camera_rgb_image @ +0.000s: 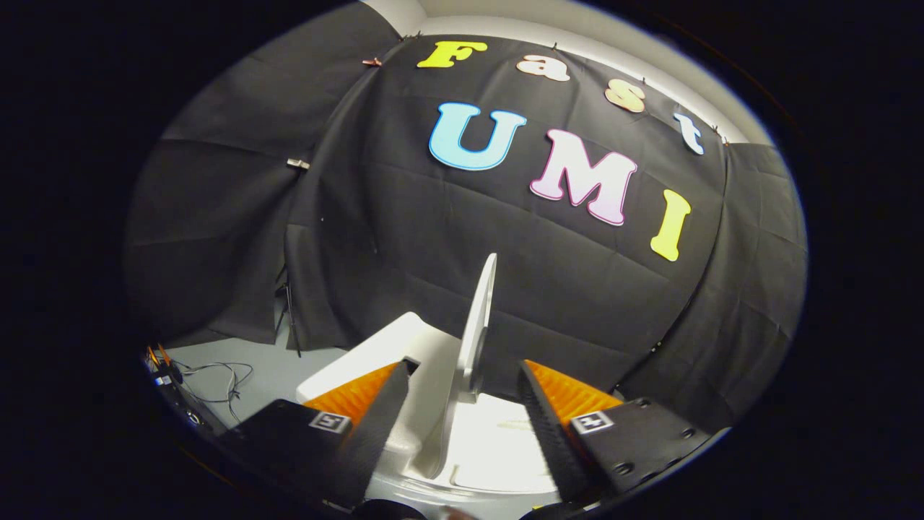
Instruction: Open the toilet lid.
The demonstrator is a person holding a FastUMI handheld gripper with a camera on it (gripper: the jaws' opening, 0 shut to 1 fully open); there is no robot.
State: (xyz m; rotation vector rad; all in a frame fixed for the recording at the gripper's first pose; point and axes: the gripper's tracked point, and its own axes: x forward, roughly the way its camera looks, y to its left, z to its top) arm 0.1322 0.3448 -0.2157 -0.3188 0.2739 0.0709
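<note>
The white toilet lid [479, 325] stands raised, nearly upright and seen edge-on, rising from between my two fingers up against the black cloth wall. My gripper [465, 372] is open, one finger on each side of the lid's lower part, with a gap on both sides and neither finger pressing on it. Below the lid, between the fingers, lies the white toilet seat and bowl rim [491, 448]. The white tank top [386, 347] shows just behind the left finger.
A grey floor [267, 375] lies to the left of the toilet, with loose cables [220, 383] trailing on it. A thin stand leg [292, 325] leans by the cloth wall there. The black cloth closes in right behind the toilet.
</note>
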